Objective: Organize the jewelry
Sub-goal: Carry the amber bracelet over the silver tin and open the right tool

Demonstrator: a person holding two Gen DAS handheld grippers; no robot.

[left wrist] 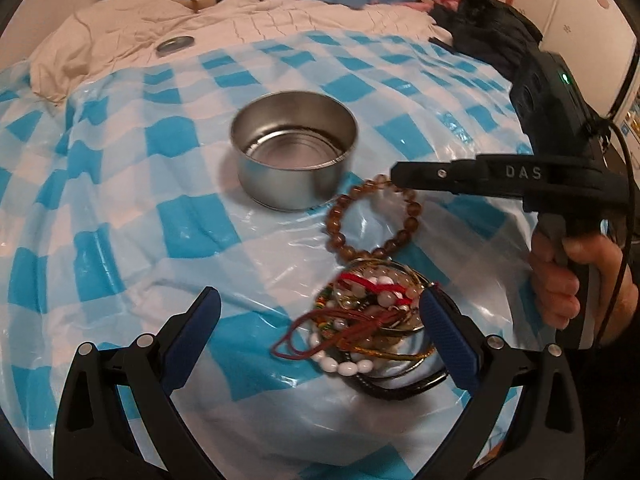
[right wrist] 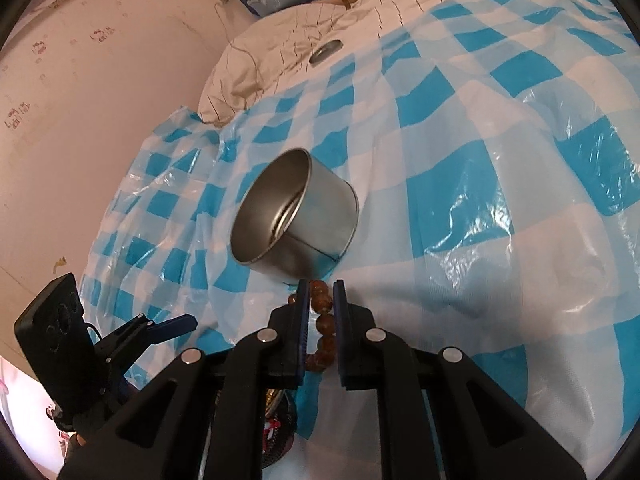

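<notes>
Blue pads on my right tool [right wrist: 321,286] stand close together with the brown bead bracelet [right wrist: 322,322] between them; from the right wrist view the beads run straight up the narrow gap and look pinched, and from the left wrist view the same tool [left wrist: 396,178] reaches in from the right and meets the far side of that bracelet [left wrist: 374,218], which otherwise lies on the sheet. My left tool [left wrist: 320,308] is spread wide and holds nothing, its right finger [left wrist: 448,336] at the edge of the jewelry pile [left wrist: 376,320], a tangle of white beads, red cord, gold bangles and a dark band lying just nearer me than the brown bracelet and touching it. Just beyond the bracelet stands the round metal tin [left wrist: 294,156], upright and with nothing in it that I can see. All of this rests on a blue and white checked plastic sheet [left wrist: 120,200] laid over a bed, with a cream quilt [left wrist: 280,16] past it and a small metal lid [left wrist: 175,45] on the quilt. A hand [left wrist: 560,280] grips the right tool's handle.
</notes>
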